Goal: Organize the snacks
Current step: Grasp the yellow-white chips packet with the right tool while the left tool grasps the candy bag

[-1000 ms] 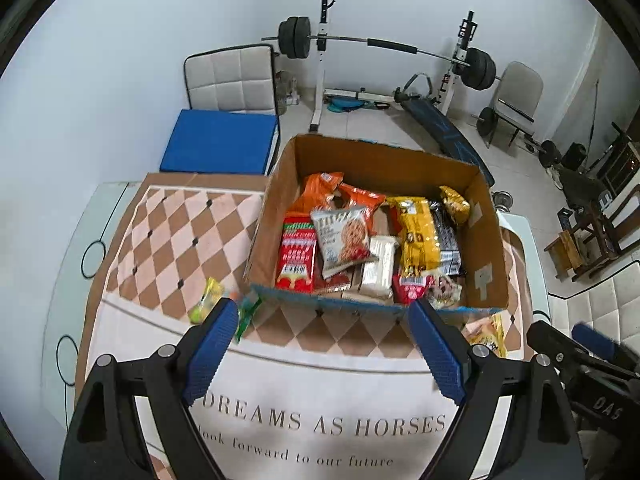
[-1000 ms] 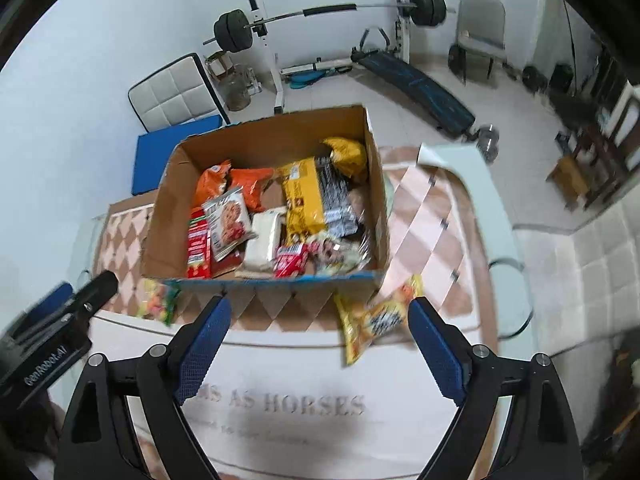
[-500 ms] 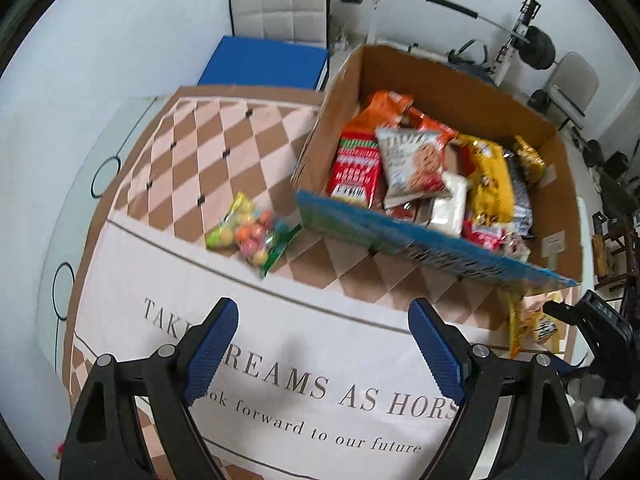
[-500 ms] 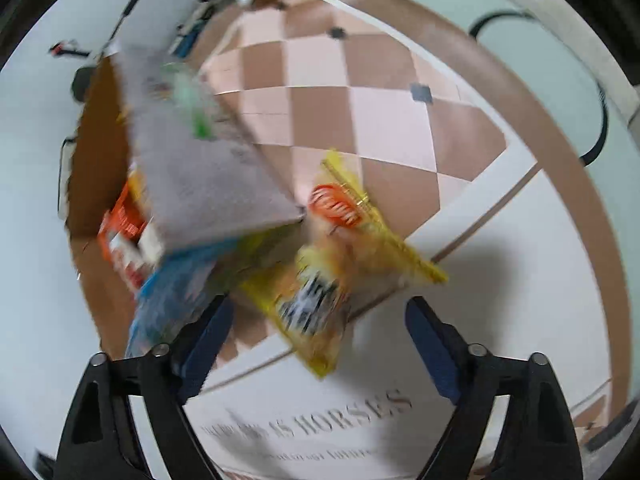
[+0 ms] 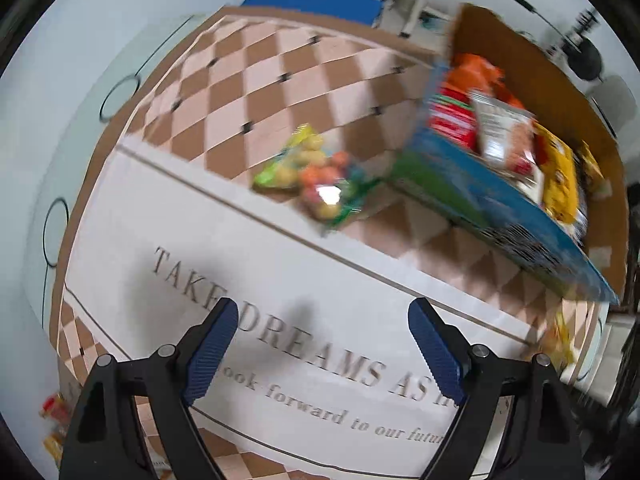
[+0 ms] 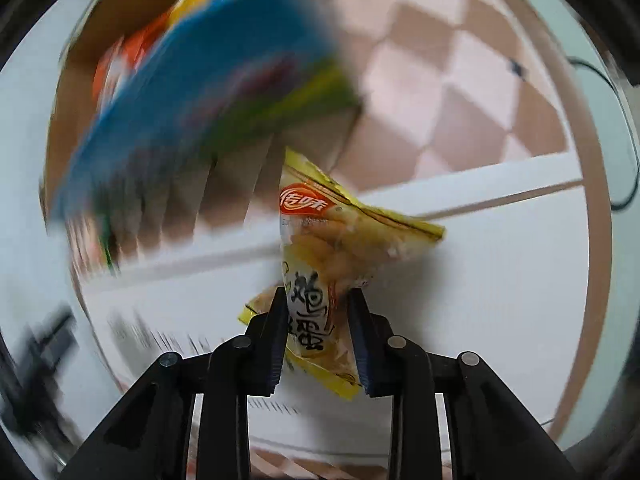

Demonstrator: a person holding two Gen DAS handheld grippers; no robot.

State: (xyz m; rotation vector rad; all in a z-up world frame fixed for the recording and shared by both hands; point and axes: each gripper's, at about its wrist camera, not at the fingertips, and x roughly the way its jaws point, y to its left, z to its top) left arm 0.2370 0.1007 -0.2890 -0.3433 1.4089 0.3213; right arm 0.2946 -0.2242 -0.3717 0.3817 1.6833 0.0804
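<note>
- Left gripper (image 5: 322, 354): jaws stand wide apart with nothing between them, above the printed white band of the tablecloth (image 5: 120, 248). A second ago it looked across the table at the whole box; it now points down at the cloth, closer in.
- Candy bag (image 5: 314, 178): a clear pouch of round, multicoloured sweets with green and yellow ends, lying on the checked part of the cloth, just beside the near left corner of the cardboard box (image 5: 500, 200). Judged light, soft and crinkly, its contents likely to shift; the glossy film looks slippery. A pinch across the filled middle or along a sealed end seam should serve. It lay at the bottom edge of the earlier left view; it now sits mid-frame ahead of the open jaws.
- Cardboard box: already loaded with snack packets, standing on the cloth right of the candy bag.
- Right gripper (image 6: 320, 320): pads clamped on the lower half of the yellow snack packet (image 6: 336, 240), which lies on the white band just in front of the box. A second ago these jaws were wide, well above the table, the packet lying free.
- Yellow snack packet: judged light and pliable, contents possibly breakable; the film buckles between the pads, so the grip need only be moderate.
</note>
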